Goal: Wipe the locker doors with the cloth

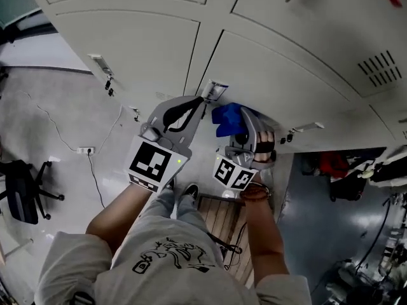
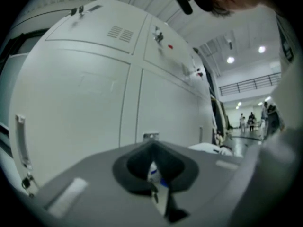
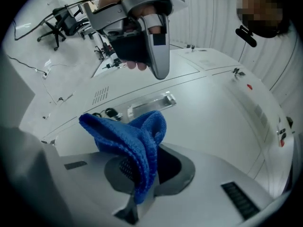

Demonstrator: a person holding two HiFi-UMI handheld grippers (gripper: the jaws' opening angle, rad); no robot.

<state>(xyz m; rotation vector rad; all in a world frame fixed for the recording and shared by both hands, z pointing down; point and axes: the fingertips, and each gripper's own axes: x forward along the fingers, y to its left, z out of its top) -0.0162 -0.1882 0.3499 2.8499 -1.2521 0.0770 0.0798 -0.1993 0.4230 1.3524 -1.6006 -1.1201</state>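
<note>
Locker doors [image 1: 280,75], pale and shut, fill the field. Left gripper [image 1: 202,101] has its jaws drawn together with nothing plainly held. It points at the doors just beside the right gripper [image 3: 144,183], which is clamped on a fold of the blue cloth [image 3: 128,141]. Cloth stands bunched close to the door face, not yet spread flat on it. Likely faults: the narrow pinch slips under rubbing, or bare jaws scrape the paint.

Blue knitted cloth [image 3: 135,143], bunched (folded over), near pale locker doors [image 3: 199,103]
</note>
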